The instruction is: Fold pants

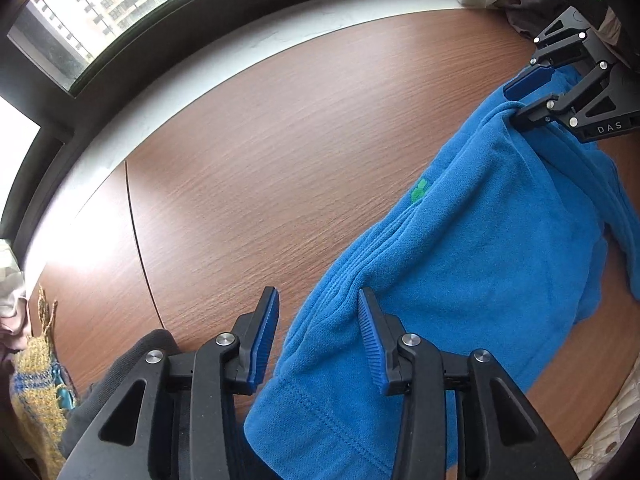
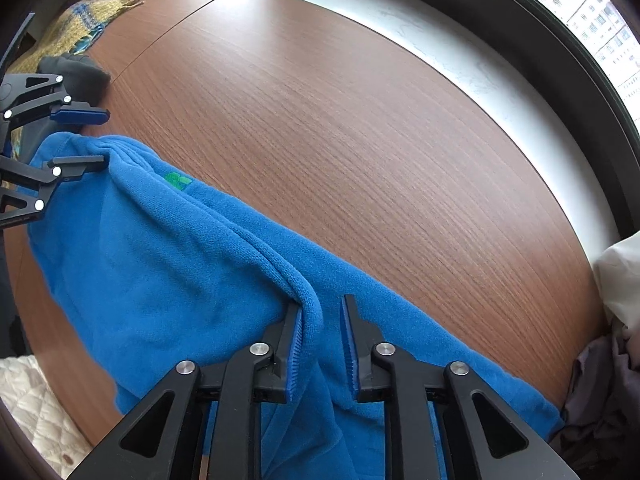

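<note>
Garment: blue fleece pants [image 1: 460, 264] lie across the near part of the wooden desk [image 1: 280, 152], bunched lengthwise, with a small green logo [image 1: 419, 191] facing up; the far half of the desk is bare.

Left hand-held gripper [image 1: 318, 308]: jaws wide apart at one end of the pants; the right-hand pad touches the cloth edge, and nothing is clamped between the pads.

Right hand-held gripper [image 2: 321, 312]: jaws spread to a moderate gap around a raised ridge of fleece at the other end; the fabric stands between the pads, but a gap shows on the right, so the grip does not appear closed.

Step in hand (judged): taking or releasing hold of the two ends of the pants for a fold.

Good technique: seat both pads on the same doubled edge, catch all layers rather than the top one alone, and keep the cloth taut between the two grippers so the fold line lands straight.

Risk: a shallow pinch on thick fleece may slip; uneven tension would skew the edges.

Surroundings: a yellow knitted item [image 2: 76, 28] and dark clothing [image 2: 74, 70] lie at the desk's left end, pale clothing [image 2: 620, 272] at its right.
</note>
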Demonstrator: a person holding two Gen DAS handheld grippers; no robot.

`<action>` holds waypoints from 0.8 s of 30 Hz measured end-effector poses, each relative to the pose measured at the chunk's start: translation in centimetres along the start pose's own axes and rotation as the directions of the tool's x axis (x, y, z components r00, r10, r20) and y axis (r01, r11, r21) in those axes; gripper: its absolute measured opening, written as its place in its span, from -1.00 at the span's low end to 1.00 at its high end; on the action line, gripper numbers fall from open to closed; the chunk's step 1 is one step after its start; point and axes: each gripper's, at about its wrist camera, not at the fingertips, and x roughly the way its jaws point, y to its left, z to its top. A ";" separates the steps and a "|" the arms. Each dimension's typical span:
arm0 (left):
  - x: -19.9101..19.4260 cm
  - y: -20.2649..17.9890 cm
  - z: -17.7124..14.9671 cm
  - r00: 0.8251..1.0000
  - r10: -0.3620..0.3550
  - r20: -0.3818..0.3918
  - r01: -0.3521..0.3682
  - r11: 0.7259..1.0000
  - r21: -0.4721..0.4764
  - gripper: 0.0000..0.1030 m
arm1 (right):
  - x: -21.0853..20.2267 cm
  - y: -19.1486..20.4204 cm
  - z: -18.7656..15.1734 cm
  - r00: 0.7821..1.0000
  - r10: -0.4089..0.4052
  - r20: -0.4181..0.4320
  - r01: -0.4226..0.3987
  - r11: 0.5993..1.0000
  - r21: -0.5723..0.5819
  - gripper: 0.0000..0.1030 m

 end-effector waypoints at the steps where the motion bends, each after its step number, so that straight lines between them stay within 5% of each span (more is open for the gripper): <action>1: -0.3 0.1 0.0 1.000 0.005 0.008 -0.005 1.000 0.002 -0.21 | -0.1 -0.1 0.2 1.000 -0.018 0.001 0.018 1.000 -0.003 -0.42; 14: -7.2 -3.4 -0.9 0.987 -0.011 0.163 0.019 0.999 -0.051 -0.05 | -6.3 2.8 -1.8 0.991 -0.009 0.131 0.010 1.000 -0.009 -0.32; 24: -14.0 -7.0 -4.8 0.930 0.015 0.367 0.027 0.994 -0.110 0.09 | -13.6 8.1 -9.2 0.935 -0.050 0.352 0.046 0.999 0.019 -0.32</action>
